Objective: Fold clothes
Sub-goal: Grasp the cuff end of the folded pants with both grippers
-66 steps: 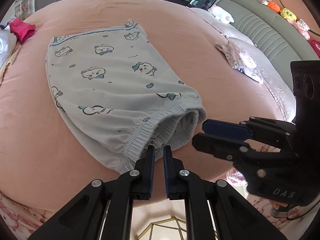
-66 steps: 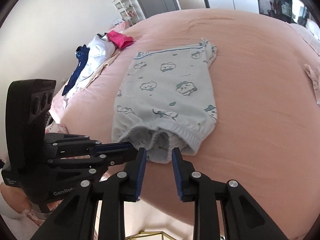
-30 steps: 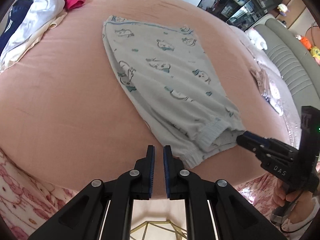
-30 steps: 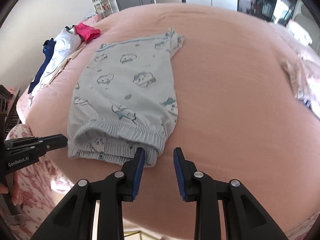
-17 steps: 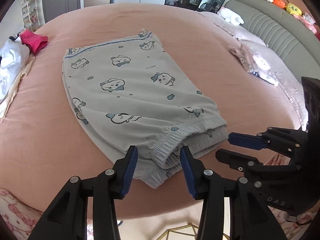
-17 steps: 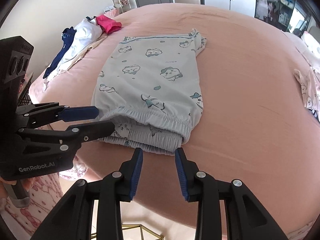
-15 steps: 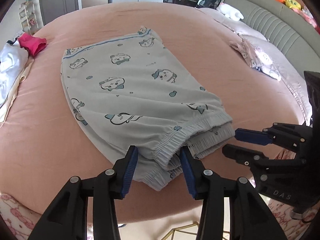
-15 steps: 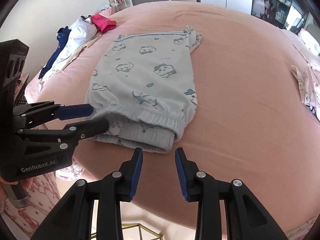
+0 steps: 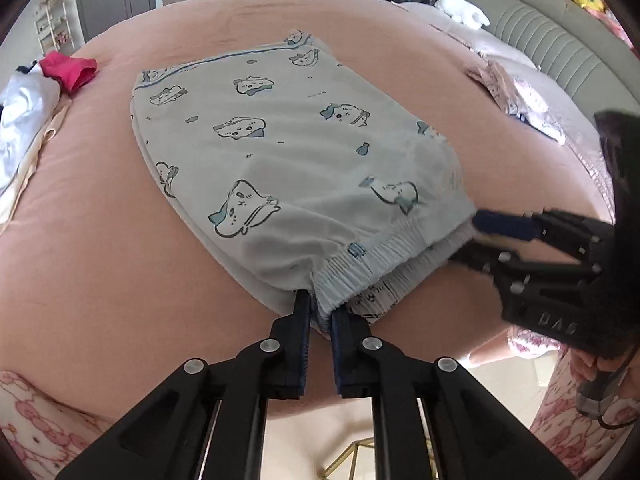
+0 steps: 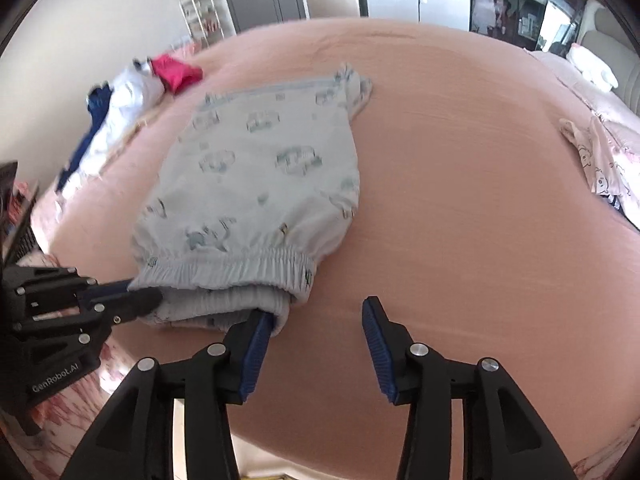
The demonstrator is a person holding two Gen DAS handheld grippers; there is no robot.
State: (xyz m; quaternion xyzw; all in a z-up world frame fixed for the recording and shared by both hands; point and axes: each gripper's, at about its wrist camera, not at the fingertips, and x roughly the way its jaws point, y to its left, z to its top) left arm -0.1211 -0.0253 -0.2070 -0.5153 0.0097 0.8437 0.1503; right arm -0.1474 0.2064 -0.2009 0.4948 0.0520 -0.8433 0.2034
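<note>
Pale blue pyjama pants (image 9: 288,152) with cartoon prints lie folded flat on the pink bed (image 9: 80,240), elastic waistband toward me. My left gripper (image 9: 321,312) is closing its jaws, and the waistband's left corner is pinched between the pads. In the right wrist view that gripper (image 10: 144,294) comes in from the left at the same corner. My right gripper (image 10: 316,316) is opening its jaws. Its left fingertip (image 10: 262,322) touches the lower waistband layer at the pants' (image 10: 260,168) right corner, and only bedsheet lies between the fingers. The left wrist view shows it (image 9: 472,240) at that corner.
A heap of white, navy and red clothes (image 10: 132,96) lies at the bed's far left. A pink printed garment (image 10: 604,168) lies at the right, near a grey padded headboard (image 9: 560,40). The bed's front edge runs just below both grippers. A hand (image 9: 592,364) holds the right gripper.
The left jaws stood apart around the waistband half a second ago and have now narrowed onto it. The right jaws have spread wider. Both grippers sit closer to the waistband.
</note>
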